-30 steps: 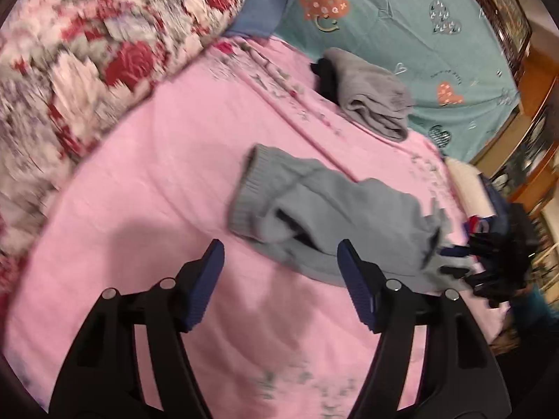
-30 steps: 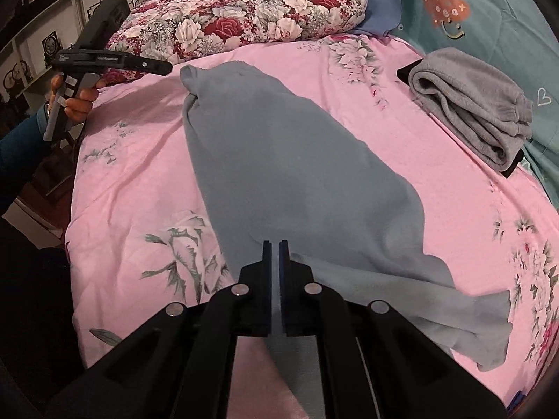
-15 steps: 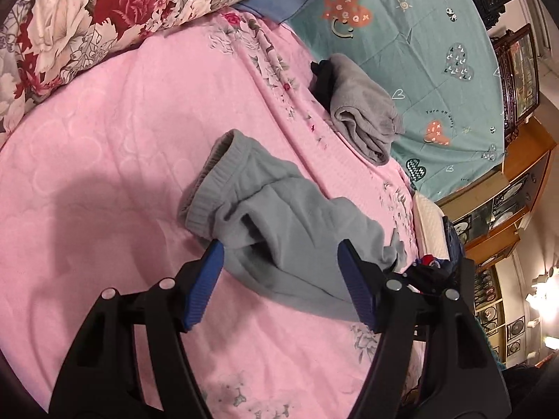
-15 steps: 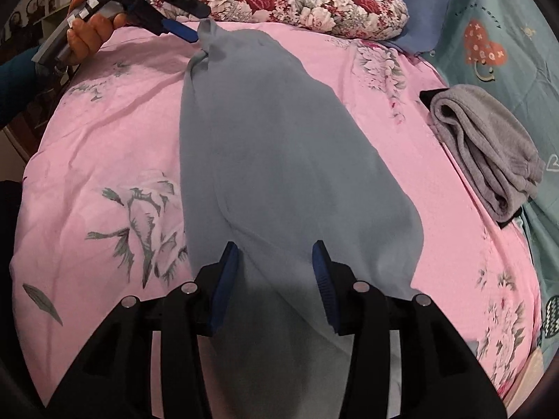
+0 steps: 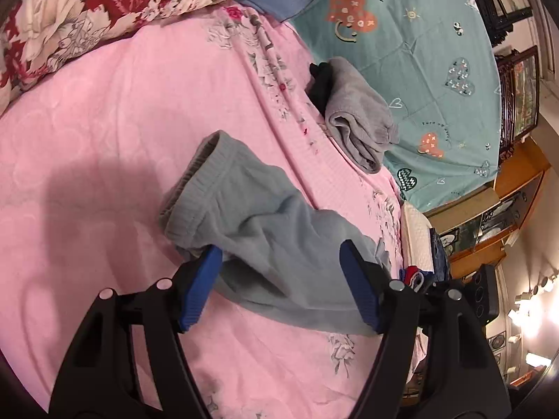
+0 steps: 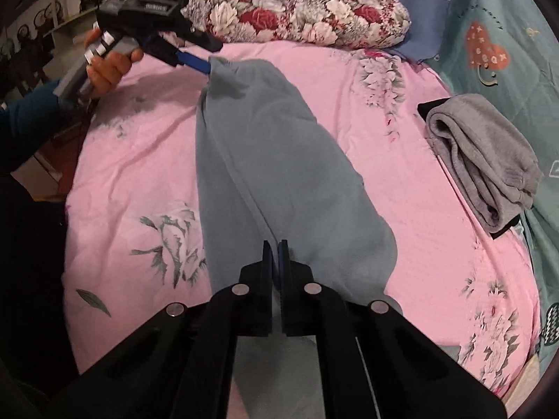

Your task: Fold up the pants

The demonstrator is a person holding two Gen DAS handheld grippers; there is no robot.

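Note:
Grey-blue pants (image 6: pixel 279 160) lie lengthwise on the pink floral bedspread (image 6: pixel 139 174). In the left wrist view the ribbed waistband (image 5: pixel 195 188) is nearest, bunched and partly raised. My left gripper (image 5: pixel 279 262) is open, its blue pads straddling the waistband end; it shows in the right wrist view (image 6: pixel 206 59) at the far end of the pants. My right gripper (image 6: pixel 275 248) is shut on the pants' near end, the cloth pinched between its jaws.
A folded grey garment (image 6: pixel 482 160) on something black lies at the right beside a teal heart-print quilt (image 5: pixel 419 52). A floral pillow (image 6: pixel 297 3) is at the head. Wooden cabinets (image 5: pixel 506 209) stand beyond the bed edge.
My right gripper opened, then closed again on the pants' near end. My left gripper moved in to the waistband, staying open.

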